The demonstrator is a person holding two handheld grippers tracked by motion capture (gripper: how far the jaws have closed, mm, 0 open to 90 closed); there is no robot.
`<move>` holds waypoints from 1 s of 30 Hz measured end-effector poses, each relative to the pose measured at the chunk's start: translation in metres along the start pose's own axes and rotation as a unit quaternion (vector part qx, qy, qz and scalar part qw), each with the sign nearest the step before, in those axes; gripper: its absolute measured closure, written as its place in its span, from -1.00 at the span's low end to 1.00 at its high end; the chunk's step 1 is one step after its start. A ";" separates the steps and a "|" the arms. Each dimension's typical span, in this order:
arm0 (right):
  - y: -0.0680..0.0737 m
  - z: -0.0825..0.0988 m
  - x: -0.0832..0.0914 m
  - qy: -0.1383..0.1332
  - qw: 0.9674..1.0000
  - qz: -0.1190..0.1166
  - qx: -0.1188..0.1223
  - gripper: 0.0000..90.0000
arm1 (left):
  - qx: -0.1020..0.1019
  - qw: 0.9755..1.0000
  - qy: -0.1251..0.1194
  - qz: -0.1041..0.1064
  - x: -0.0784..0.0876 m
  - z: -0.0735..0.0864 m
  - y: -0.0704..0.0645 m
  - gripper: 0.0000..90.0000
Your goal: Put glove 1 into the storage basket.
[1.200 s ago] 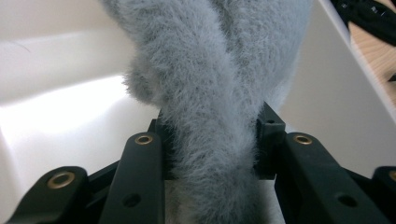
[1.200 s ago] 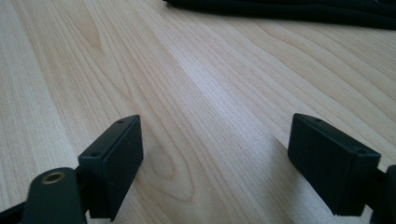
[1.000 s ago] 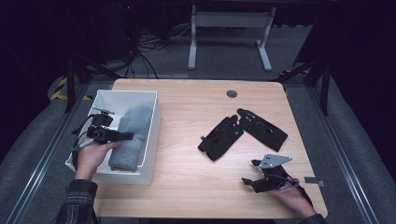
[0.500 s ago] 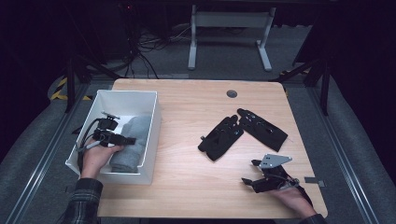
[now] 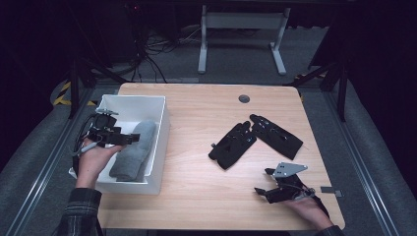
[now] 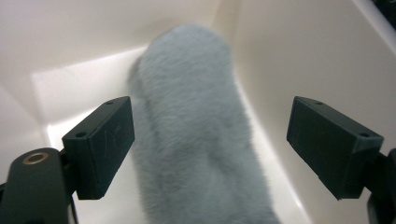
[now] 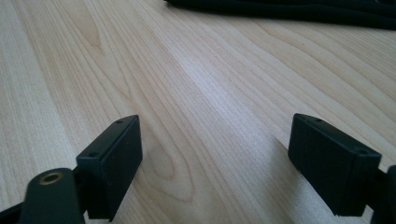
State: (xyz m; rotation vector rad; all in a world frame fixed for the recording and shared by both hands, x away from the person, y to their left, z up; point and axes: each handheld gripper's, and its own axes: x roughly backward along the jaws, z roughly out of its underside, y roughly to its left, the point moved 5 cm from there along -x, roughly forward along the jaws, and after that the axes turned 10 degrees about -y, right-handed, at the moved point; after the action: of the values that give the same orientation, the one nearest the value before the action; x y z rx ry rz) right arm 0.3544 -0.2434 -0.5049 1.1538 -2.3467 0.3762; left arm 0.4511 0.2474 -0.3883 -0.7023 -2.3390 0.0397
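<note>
1. Left tongs (image 5: pixel 129 139) inside white bin (image 5: pixel 158 147) at desk's left, jaws wide, just been opening; nothing pinched, pads clear of grey fuzzy glove (image 5: pixel 134 150) below and between them.
2. Right tongs (image 5: pixel 263 191) near right of desk (image 5: pixel 196 182), jaws wide, empty, low over bare wood.
3. Grey fuzzy glove lying lengthwise in bin, along its right wall; soft, plush nap, rounded far end, no fingers distinguishable. Looks dropped off, so that part prob. done.
4. Black glove pair (image 5: pixel 253 140) on desk centre-right, flat, partly overlapping, fingers toward far side, well apart from bin. Not yet binned; prob. what's left, w/ right tongs nearest.
</note>
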 end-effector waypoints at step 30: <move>0.000 0.000 0.000 0.003 1.000 -0.003 0.000 -0.66 | -0.111 0.986 -0.038 0.121 -0.019 -0.035 -0.161 -0.66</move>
State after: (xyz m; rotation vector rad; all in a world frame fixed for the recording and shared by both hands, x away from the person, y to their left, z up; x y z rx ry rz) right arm 0.3542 -0.2429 -0.5053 1.1591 -2.3379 0.3765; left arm 0.4082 0.0947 -0.3386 -1.1114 -2.3403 -0.0875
